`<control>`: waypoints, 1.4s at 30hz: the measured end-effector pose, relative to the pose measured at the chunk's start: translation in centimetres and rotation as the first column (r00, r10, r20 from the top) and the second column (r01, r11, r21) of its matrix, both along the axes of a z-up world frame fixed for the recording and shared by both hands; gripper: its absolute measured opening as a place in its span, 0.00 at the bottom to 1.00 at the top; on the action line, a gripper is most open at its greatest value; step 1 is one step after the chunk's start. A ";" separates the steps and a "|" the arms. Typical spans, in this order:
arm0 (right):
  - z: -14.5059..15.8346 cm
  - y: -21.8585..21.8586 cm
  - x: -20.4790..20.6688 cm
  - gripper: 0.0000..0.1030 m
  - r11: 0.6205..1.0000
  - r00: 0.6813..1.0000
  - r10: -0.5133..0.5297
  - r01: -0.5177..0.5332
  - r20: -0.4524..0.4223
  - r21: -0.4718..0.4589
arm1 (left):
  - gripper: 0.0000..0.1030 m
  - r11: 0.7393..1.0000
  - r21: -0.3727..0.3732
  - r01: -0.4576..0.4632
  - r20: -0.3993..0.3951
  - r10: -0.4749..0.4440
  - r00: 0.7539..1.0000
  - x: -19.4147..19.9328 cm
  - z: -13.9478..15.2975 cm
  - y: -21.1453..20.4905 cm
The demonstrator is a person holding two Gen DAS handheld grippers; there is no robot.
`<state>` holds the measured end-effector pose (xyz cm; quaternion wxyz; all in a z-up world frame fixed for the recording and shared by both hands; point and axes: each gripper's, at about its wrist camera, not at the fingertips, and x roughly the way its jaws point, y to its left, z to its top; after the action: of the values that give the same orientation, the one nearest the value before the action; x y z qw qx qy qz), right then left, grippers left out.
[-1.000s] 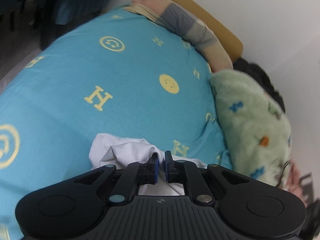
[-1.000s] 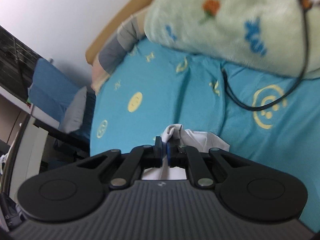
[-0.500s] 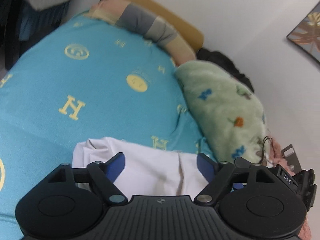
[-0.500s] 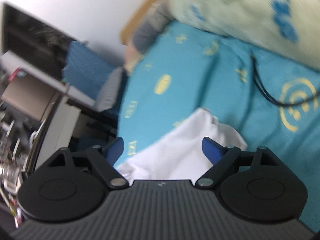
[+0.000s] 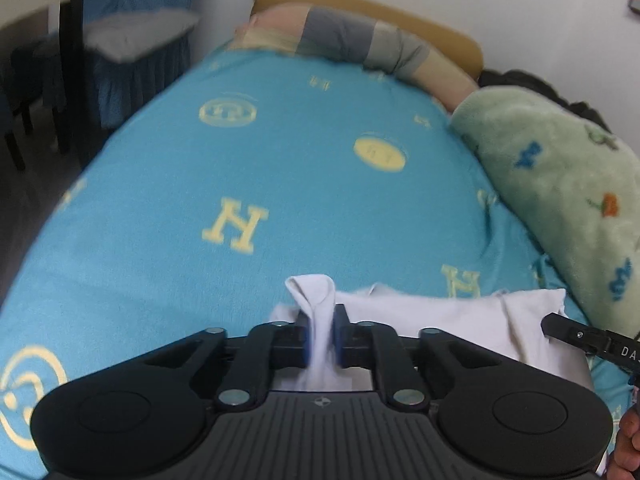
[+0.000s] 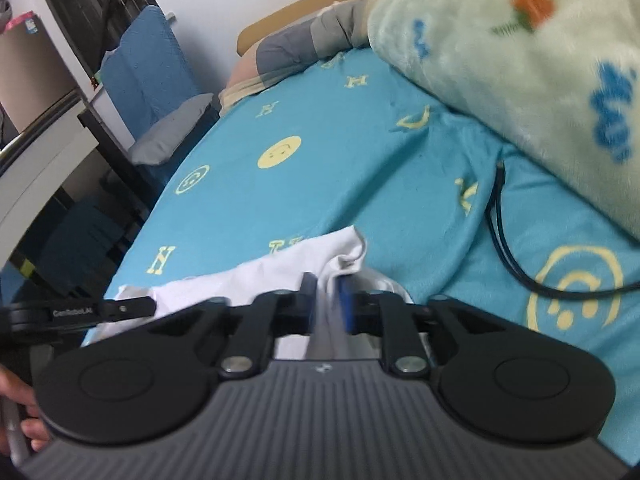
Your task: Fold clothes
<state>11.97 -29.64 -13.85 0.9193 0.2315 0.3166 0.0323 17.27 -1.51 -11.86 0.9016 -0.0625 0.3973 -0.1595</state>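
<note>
A white garment [image 5: 452, 316] lies on the near part of a bed with a turquoise sheet [image 5: 280, 168]. My left gripper [image 5: 322, 320] is shut on a bunched corner of the garment at its left end. My right gripper [image 6: 326, 296] is shut on the garment's other corner [image 6: 344, 248] at its right end. The white cloth [image 6: 240, 284] stretches between the two grippers. The other gripper's tip shows at the edge of each view. The cloth under the gripper bodies is hidden.
A fluffy pale green blanket [image 5: 560, 168] lies along the bed's right side. A striped pillow [image 5: 360, 44] and tan headboard [image 5: 400, 12] are at the far end. A black cable [image 6: 508, 240] lies on the sheet at the right. A blue chair [image 6: 140, 68] stands left of the bed.
Both grippers were shut on the cloth, opened wide half a second ago, and are now shut again on the garment's two corners. The cloth now lies spread wider between them.
</note>
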 end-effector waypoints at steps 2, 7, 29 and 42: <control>1.1 -0.1 -0.5 0.11 1.000 0.998 -0.022 0.022 0.054 0.006 | 0.05 1.000 -0.030 -0.009 0.063 0.011 0.998 -0.6 1.7 0.0; 2.3 0.8 0.5 0.10 0.996 0.993 -0.050 0.057 0.110 -0.068 | 0.05 1.000 0.017 -0.014 0.113 0.012 0.994 0.3 2.0 -1.1; 2.9 -0.4 -5.0 0.81 0.944 0.988 -0.124 0.146 -0.092 0.294 | 0.74 0.943 -0.323 -0.084 -0.247 0.002 0.969 -7.8 3.6 2.3; -4.9 2.1 -11.1 0.79 0.674 0.910 -0.034 0.326 -0.413 0.663 | 0.73 0.681 -0.461 -0.569 -0.706 0.106 0.700 -9.6 -6.4 6.2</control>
<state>0.88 -27.55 -18.77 0.6770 0.6046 0.4194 0.0170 7.70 4.66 -18.21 0.6475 -0.4979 0.5721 -0.0751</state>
